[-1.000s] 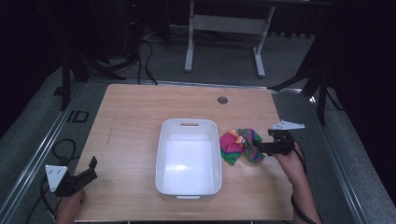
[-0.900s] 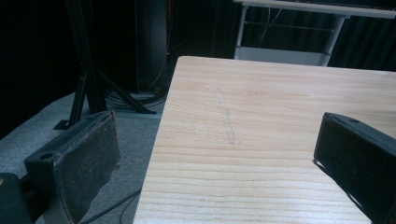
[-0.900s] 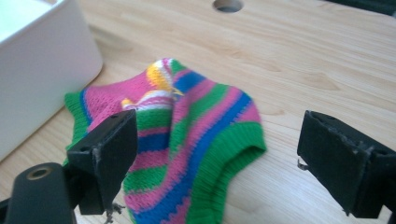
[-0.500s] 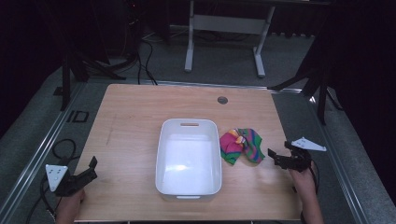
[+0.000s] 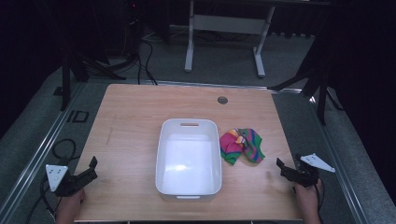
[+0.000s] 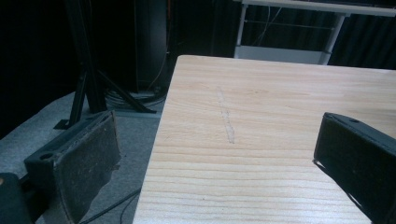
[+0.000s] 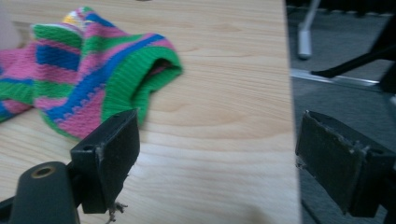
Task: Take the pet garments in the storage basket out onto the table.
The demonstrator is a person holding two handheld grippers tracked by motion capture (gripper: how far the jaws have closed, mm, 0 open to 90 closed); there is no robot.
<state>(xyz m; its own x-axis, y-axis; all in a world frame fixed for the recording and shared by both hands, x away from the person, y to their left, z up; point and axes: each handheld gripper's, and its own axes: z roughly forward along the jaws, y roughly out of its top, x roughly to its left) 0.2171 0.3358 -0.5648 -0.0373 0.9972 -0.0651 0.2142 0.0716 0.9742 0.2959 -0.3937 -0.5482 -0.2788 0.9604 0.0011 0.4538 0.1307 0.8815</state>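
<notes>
Claws, left (image 5: 92, 169) and right (image 5: 282, 167), gape wide, holding nothing.

- A lab or recording studio, not a home.
- Black curtains (image 5: 369, 70) close off the dark surroundings.
- Grey carpet (image 5: 224, 60) with cables (image 5: 149, 56) trailing across it.
- Black stand legs (image 5: 79, 70) flank the lone wooden bench (image 5: 135, 126).
- A white-framed table (image 5: 224, 42) stands behind.

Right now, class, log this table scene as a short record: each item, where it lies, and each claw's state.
table: wooden top
tub: white, empty, mid-table
knitted cloth: striped, crumpled, just right of the tub
left claw: open, near left edge, holding nothing
right claw: open, near right edge, apart from the cloth
</notes>
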